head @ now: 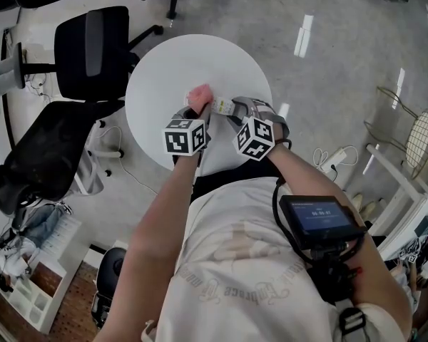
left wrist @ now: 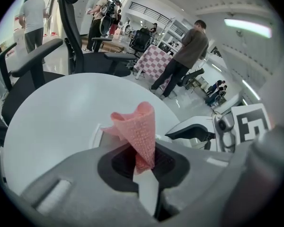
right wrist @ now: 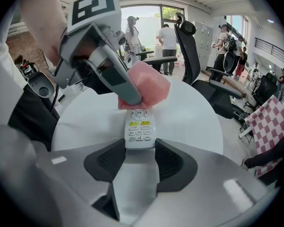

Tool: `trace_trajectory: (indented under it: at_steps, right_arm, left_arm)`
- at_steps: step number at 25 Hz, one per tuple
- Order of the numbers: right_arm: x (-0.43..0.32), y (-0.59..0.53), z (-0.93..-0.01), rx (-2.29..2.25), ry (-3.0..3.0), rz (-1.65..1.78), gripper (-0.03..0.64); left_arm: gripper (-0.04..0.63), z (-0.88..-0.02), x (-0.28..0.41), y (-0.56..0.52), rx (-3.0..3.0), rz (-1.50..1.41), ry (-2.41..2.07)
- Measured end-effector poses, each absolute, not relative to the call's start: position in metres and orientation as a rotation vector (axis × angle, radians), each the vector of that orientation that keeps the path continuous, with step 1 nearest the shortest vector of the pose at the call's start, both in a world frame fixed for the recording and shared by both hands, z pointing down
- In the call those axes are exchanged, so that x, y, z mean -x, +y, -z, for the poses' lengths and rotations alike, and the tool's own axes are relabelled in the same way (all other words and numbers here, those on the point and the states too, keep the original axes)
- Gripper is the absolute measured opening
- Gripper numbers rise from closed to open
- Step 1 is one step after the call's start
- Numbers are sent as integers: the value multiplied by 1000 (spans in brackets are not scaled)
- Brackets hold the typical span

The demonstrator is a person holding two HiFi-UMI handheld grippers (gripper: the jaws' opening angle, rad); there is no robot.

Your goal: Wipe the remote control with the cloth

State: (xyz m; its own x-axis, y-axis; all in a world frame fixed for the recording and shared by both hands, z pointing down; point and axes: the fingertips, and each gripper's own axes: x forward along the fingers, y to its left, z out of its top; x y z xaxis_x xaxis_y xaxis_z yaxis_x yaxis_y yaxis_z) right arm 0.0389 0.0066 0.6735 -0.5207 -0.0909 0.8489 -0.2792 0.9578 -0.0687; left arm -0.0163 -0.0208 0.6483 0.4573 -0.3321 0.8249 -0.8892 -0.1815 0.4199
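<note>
A white remote control (right wrist: 139,130) with yellow and grey buttons lies lengthwise between the jaws of my right gripper (right wrist: 140,148), which is shut on its near end and holds it above the round white table (right wrist: 189,115). A pink waffle-weave cloth (right wrist: 149,90) rests on the remote's far end, pinched by my left gripper (right wrist: 128,96). In the left gripper view the pink cloth (left wrist: 141,135) stands up in a cone between the shut jaws of my left gripper (left wrist: 144,162). From the head view, the cloth (head: 200,96) and the remote (head: 223,107) sit near the table's front edge.
Two black office chairs (head: 85,52) stand left of the table (head: 200,63). Several people stand and walk in the room behind (left wrist: 182,56). A checkered board (left wrist: 151,60) leans beyond the table. A white cable strip (head: 335,159) lies on the floor at the right.
</note>
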Motion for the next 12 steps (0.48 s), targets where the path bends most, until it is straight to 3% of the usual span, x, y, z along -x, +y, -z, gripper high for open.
trace_trajectory:
  at_steps: [12]
  right_arm:
    - [-39,9,-673,-263,-2119,-243,206]
  left_arm:
    - [40,-643,-39,-2,-1805,-692,-833]
